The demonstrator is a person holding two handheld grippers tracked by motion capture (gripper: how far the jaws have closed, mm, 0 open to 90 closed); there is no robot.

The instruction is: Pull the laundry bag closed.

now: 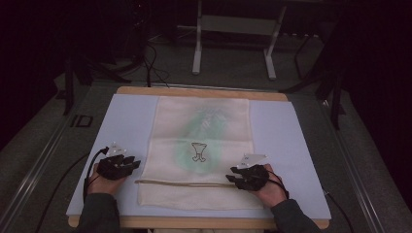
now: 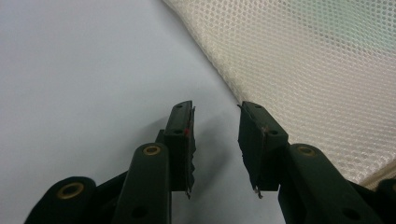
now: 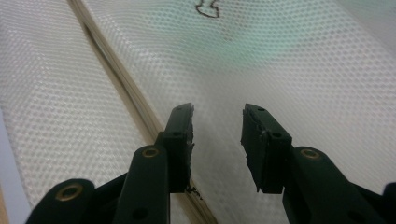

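High view: one mesh bag [image 1: 201, 145] on the table [image 1: 126, 116], two grippers at its near edge, left gripper [image 1: 127, 163] and right gripper [image 1: 236, 177] both released, empty.

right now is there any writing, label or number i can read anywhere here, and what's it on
"ID": pale letters on the dark floor left of the table, faint, so the reading is unsure.
No words on the mesh bag: it bears only a small dark outline drawing over a green patch, a picture and no text.
No legible marking on the left gripper or the right gripper.
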